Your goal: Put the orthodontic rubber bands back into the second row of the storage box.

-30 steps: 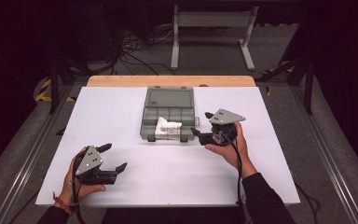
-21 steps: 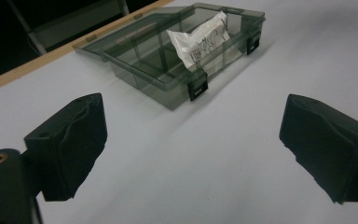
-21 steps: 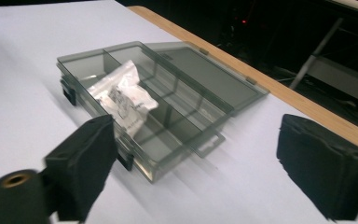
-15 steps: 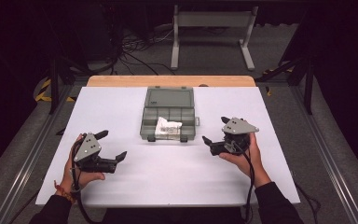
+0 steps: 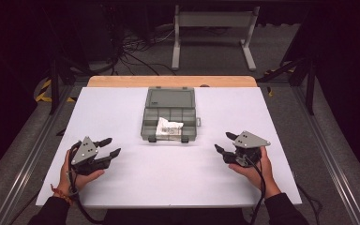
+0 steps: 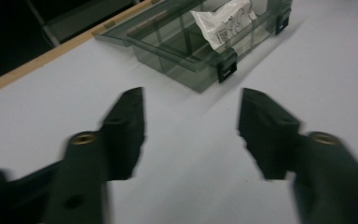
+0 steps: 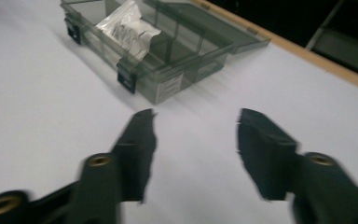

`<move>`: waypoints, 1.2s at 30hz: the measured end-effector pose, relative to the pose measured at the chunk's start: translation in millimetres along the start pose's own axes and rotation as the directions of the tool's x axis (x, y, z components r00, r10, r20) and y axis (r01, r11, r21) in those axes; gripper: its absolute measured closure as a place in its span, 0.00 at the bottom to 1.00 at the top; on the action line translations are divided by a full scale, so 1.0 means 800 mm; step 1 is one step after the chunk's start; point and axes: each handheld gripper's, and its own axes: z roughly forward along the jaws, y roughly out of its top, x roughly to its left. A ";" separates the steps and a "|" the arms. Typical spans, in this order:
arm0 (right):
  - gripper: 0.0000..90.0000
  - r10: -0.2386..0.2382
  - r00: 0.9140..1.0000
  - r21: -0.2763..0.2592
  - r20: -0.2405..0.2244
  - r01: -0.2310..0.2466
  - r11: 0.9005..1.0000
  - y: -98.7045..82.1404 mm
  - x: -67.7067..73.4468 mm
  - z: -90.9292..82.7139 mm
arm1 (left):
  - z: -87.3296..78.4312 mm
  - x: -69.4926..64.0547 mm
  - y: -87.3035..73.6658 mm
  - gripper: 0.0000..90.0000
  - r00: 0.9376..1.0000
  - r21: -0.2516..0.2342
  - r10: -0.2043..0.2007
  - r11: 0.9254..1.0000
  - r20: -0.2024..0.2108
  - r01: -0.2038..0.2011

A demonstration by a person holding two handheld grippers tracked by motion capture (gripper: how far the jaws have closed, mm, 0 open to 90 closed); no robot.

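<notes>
While both grippers, left and right, flank the open organiser box holding a white packet, jaws just narrowed yet empty, closing the lid seems next.

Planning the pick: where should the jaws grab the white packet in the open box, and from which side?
Grip the packet's raised upper edge, coming from above. It lies crumpled in a front compartment of the organizer box, poking above the rim, while the walls probably block a level side approach. The right gripper and left gripper both rest clear of it, jaws having just been closing on nothing.
</notes>
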 end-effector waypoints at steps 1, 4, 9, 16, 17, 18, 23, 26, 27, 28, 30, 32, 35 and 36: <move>0.64 0.008 1.000 0.002 -0.010 -0.008 1.000 -0.002 -0.001 0.000 | 0.000 0.000 0.000 0.75 1.000 0.000 0.000 1.000 0.000 0.000; 0.85 0.041 0.999 0.003 -0.015 -0.041 0.999 -0.006 -0.007 -0.001 | -0.001 0.002 -0.003 0.91 1.000 0.023 -0.007 1.000 0.002 0.007; 1.00 0.036 0.999 0.016 -0.018 -0.036 0.999 -0.008 -0.010 -0.001 | 0.001 0.003 -0.005 1.00 1.000 0.048 0.002 0.999 0.014 -0.003; 1.00 0.026 0.999 0.034 -0.019 -0.025 0.999 -0.007 -0.010 0.001 | 0.004 0.003 -0.003 1.00 1.000 0.058 -0.009 0.998 0.023 0.007; 1.00 0.028 0.999 0.035 -0.022 -0.027 0.999 -0.007 -0.011 0.002 | 0.006 0.003 -0.002 1.00 1.000 0.071 -0.007 0.997 0.023 0.005; 1.00 0.033 0.999 0.040 -0.026 -0.032 0.999 -0.006 -0.012 0.004 | 0.009 0.004 -0.001 1.00 0.999 0.074 -0.010 0.997 0.033 0.008; 1.00 0.046 0.999 0.050 -0.029 -0.045 0.998 0.008 -0.020 0.017 | 0.021 0.013 0.013 1.00 0.999 0.084 -0.026 0.996 0.045 0.023; 1.00 0.041 0.999 0.062 -0.031 -0.039 0.997 0.017 -0.025 0.030 | 0.035 0.024 0.031 1.00 0.999 0.082 -0.012 0.997 0.048 0.008; 1.00 0.041 0.999 0.062 -0.031 -0.039 0.997 0.017 -0.025 0.030 | 0.035 0.024 0.031 1.00 0.999 0.082 -0.012 0.997 0.048 0.008; 1.00 0.041 0.999 0.063 -0.033 -0.039 0.997 0.026 -0.030 0.040 | 0.040 0.027 0.036 1.00 0.999 0.087 -0.010 0.996 0.048 0.006; 1.00 0.042 0.998 0.071 -0.036 -0.040 0.997 0.032 -0.034 0.045 | 0.053 0.038 0.045 1.00 0.998 0.102 -0.007 0.995 0.055 0.002; 1.00 0.036 0.998 0.091 -0.042 -0.032 0.995 0.045 -0.042 0.062 | 0.066 0.047 0.053 1.00 0.998 0.117 -0.014 0.993 0.057 0.008; 1.00 0.016 0.999 0.129 -0.033 -0.011 0.992 0.061 -0.049 0.081 | 0.082 0.060 0.066 1.00 0.999 0.140 -0.014 0.990 0.051 0.006; 1.00 0.011 0.999 0.137 -0.030 -0.007 0.991 0.069 -0.053 0.087 | 0.086 0.063 0.069 1.00 0.999 0.150 -0.020 0.989 0.048 0.012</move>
